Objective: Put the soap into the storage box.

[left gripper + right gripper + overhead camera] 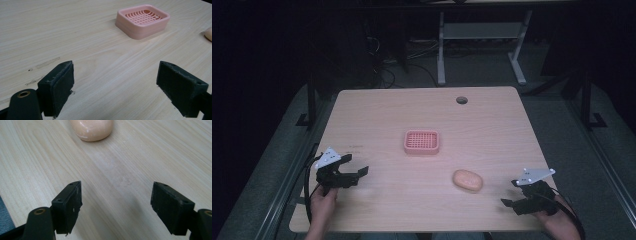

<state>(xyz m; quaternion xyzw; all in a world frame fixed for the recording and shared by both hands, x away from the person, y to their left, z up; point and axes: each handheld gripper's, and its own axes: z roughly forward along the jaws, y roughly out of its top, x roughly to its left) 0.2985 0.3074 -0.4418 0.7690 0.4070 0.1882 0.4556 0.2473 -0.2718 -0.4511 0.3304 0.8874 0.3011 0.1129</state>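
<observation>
The light wooden table stood in a dim room, a pink soap dish at its centre and a peach soap bar at five o'clock. The left gripper at eight o'clock and the right gripper at four o'clock both gaped wide, holding nothing.

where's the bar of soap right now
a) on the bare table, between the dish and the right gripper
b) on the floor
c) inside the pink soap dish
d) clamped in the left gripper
a, the soap lies on the table, apart from the pink soap dish and ahead of the open right gripper; the left gripper is open with nothing between its jaws.
</observation>
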